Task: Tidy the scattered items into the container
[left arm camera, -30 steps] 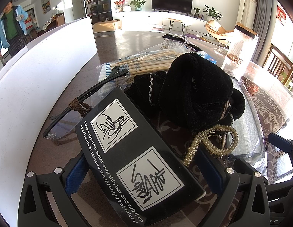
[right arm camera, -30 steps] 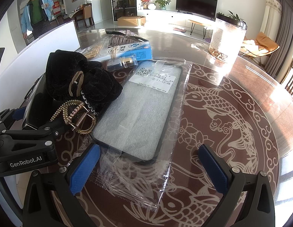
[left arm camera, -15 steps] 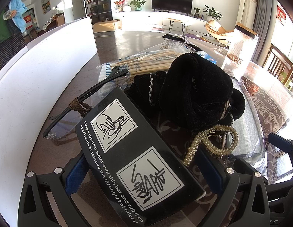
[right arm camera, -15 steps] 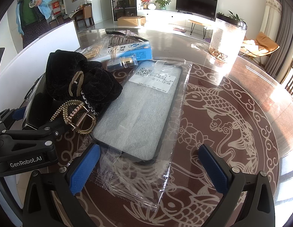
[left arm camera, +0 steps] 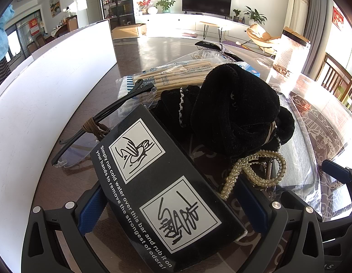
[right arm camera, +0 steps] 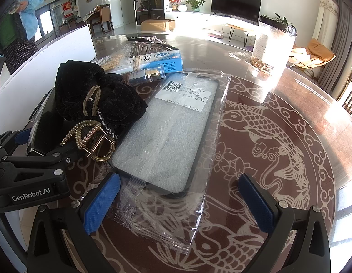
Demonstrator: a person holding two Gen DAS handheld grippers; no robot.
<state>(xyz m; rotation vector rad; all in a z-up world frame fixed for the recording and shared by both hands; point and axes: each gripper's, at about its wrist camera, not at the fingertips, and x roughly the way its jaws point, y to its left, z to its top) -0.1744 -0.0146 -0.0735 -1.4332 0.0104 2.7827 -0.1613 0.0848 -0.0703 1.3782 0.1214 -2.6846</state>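
My left gripper point(left arm camera: 171, 207) stands open low over the table, its blue pads either side of a black printed box point(left arm camera: 157, 182). Beyond the box lie a black velvet scrunchie pile point(left arm camera: 235, 111), a pearl hair clip point(left arm camera: 255, 173), clear safety glasses point(left arm camera: 85, 136) and bagged chopsticks point(left arm camera: 176, 75). The white container's wall point(left arm camera: 39, 91) curves along the left. My right gripper point(right arm camera: 179, 204) is open, astride the near end of a phone case in a clear bag point(right arm camera: 167, 132). A blue box point(right arm camera: 162, 61) and a small bottle point(right arm camera: 148, 75) lie behind it.
A tall clear jar point(right arm camera: 273, 47) stands at the back right on the round table with a fish pattern point(right arm camera: 278, 136). Wooden chairs point(left arm camera: 335, 79) line the right edge. A person in a blue jacket point(right arm camera: 28, 6) stands far left in the room.
Both grippers and all items have stayed put. Only the person in the background has shifted leftward, toward the edge of view.
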